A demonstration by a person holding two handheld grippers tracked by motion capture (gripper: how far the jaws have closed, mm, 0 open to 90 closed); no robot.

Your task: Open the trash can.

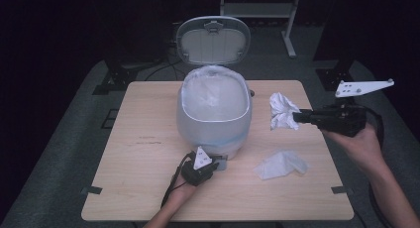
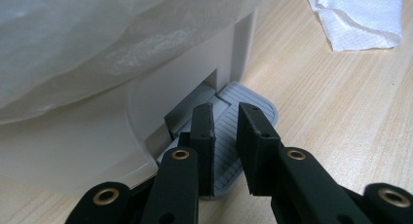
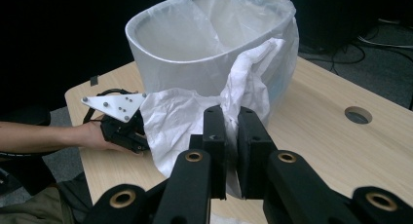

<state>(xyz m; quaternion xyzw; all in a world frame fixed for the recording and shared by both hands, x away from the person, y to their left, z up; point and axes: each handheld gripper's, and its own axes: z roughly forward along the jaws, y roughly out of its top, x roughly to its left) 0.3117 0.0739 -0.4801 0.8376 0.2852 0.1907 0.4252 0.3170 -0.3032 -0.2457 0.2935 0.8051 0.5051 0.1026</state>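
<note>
Bin [image 1: 214, 114] centre frame, lid up | our left gripper [image 1: 210, 169] jaws together, pressing its pedal [image 2: 243, 121] | our right gripper [image 1: 297, 117] clamps crumpled tissue [image 1: 282, 110], right of bin | second tissue [image 1: 280, 164] lower right on table [image 1: 133, 188]

Bin [image 1: 213, 124]: smooth matt white plastic, lined with a thin translucent plastic bag [image 1: 214, 91]. Pedal [image 2: 243, 131]: grey ribbed plastic. Held tissue [image 1: 282, 110] and the near tissue [image 1: 281, 164]: soft crumpled white paper (faintly embossed). Table [image 1: 143, 143]: pale wood-grain surface, matt. Gripper jaws: black matt plastic with brass-coloured rivets.
</note>
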